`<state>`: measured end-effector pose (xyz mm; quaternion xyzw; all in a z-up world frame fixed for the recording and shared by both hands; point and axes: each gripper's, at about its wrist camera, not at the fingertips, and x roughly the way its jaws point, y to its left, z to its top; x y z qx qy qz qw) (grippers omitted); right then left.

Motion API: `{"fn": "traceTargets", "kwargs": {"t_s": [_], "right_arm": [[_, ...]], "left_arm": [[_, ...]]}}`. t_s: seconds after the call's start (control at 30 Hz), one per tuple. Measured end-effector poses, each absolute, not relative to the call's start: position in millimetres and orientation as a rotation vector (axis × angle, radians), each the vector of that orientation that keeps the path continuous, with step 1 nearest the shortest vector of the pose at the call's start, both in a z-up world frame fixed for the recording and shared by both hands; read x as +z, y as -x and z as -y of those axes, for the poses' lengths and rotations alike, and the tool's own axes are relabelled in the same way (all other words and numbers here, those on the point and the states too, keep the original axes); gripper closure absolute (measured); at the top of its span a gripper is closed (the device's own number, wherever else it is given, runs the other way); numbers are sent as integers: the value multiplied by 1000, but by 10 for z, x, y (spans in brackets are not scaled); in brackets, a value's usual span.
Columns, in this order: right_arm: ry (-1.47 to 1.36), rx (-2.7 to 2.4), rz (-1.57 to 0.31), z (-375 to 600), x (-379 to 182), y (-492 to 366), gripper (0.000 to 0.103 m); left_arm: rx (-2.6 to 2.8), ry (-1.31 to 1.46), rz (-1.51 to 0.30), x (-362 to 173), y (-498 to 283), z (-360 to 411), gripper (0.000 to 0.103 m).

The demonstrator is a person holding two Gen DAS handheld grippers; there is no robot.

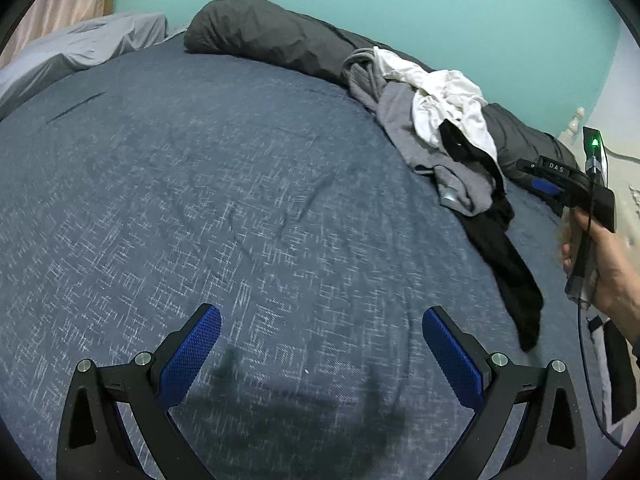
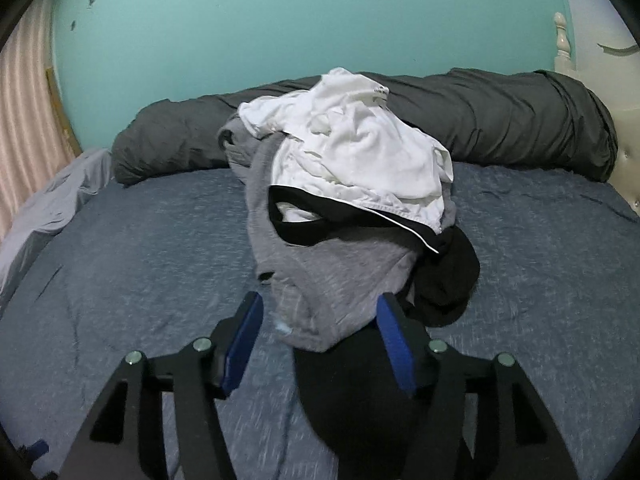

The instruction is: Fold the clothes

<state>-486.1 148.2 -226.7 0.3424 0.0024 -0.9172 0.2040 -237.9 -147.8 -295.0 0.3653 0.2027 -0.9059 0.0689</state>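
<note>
Looking at a heap of clothes [image 2: 344,200] dumped on the blue bedspread [image 1: 200,200], right up against the dark rolled duvet [image 2: 500,120] at the wall side. White shirt [image 2: 360,152] on top, grey tee [image 2: 328,280] under it, black garment [image 1: 508,260] trailing out of the heap away from the duvet.

Right gripper [image 2: 320,344] pads spread apart, hem of the grey tee and a black layer sitting between them but not pinched. Left gripper [image 1: 322,352] wide apart too, nothing in it, over bare bedspread well clear of the heap.

Probably about to pull one piece out. Big risk: closing now on grey and black together, since both lie in the gap, then dragging the whole tangle. Also the white shirt riding on top, likely to slide off crumpled. Blurry near the pads, so hard to tell layers apart.
</note>
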Motion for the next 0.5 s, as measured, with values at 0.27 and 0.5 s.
{"fn": "traceTargets", "kwargs": {"t_s": [0.27,0.5], "right_arm": [[-938,-2528,-60,-1224,-2522,5190,33],[-926,-2538,-108,-922,-2704,5553,32]], "left_arm": [[-2720,-1095,-608,-3010,2535,1569,0],[-2697,-1135,-565,-3133,2711,1700,0]]}}
